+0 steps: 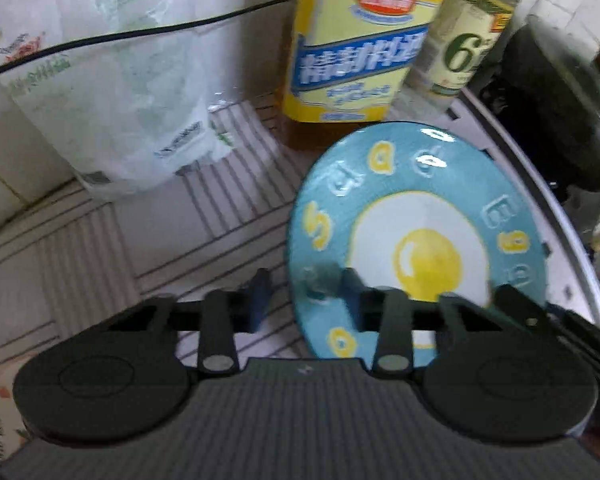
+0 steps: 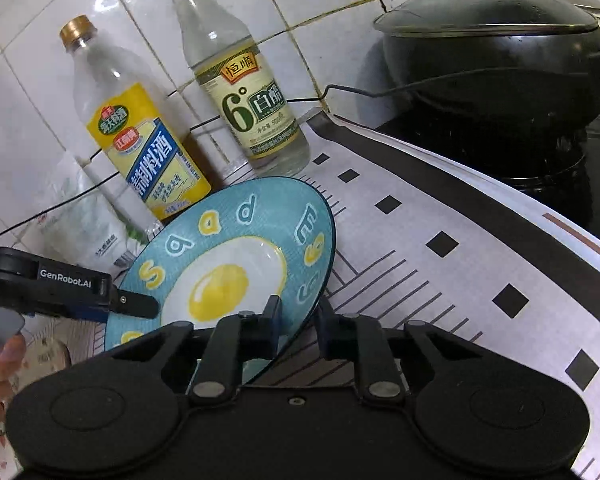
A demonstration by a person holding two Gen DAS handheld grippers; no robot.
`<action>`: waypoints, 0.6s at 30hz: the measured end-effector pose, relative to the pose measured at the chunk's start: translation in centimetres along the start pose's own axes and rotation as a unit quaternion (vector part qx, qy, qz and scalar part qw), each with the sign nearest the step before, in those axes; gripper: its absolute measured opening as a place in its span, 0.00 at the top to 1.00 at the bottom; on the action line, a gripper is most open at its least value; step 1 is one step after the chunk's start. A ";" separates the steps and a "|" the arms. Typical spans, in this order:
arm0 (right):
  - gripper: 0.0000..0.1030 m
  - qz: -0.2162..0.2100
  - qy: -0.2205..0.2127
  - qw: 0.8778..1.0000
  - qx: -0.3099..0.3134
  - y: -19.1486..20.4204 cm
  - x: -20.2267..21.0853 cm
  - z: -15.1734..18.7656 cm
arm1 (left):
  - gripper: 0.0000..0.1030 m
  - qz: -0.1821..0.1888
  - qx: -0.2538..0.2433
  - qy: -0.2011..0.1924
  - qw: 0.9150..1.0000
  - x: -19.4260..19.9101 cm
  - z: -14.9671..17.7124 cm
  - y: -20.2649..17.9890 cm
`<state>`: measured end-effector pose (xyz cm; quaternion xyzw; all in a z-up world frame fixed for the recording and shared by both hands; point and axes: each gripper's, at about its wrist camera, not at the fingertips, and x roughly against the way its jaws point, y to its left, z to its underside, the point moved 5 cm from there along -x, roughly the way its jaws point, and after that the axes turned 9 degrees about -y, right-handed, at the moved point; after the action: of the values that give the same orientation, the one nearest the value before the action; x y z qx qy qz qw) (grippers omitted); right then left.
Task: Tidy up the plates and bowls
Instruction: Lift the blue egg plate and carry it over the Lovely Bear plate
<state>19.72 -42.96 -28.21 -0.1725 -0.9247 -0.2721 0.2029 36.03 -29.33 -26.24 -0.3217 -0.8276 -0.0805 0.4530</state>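
I have one blue fried-egg plate (image 2: 236, 264) between my two tools, tilted up off the patterned counter mat (image 2: 440, 248), just near of the cooking-wine bottle (image 2: 140, 148) and the white-vinegar bottle (image 2: 244, 92) at the tiled wall. My right gripper (image 2: 298, 316) straddles the plate's right rim, one finger over the face and one behind, jaws parted and not visibly pinching yet. My left gripper (image 1: 306, 294) has its fingers either side of the left rim; they look spread, with no firm clamp that I can see.

I judge the plate glazed ceramic: stiff, fairly heavy for its size, slick under the pads, and liable to chip if it drops onto the counter or knocks the black lidded pot (image 2: 496, 60) at far right. The rim is the only sensible hold, so I'd bite deep onto the flat blue band rather than the very edge.
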 end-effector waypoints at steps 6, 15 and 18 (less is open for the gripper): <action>0.79 -0.009 0.011 1.000 -0.003 -0.1 -0.2 -0.2 | 0.73 -0.002 -0.001 0.001 1.000 0.1 0.1 -0.5; 0.79 -0.032 0.033 0.999 0.001 1.0 1.7 0.6 | 0.73 0.014 0.025 -0.001 1.000 4.2 1.1 0.5; 0.79 -0.044 0.036 0.998 0.003 1.8 2.6 0.6 | 0.73 0.017 0.043 0.002 0.999 6.2 1.6 1.0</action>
<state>18.11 -40.72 -26.67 -0.1211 -0.9243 -0.2845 0.2239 33.18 -25.08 -22.36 -0.3152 -0.8239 -0.0378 0.4695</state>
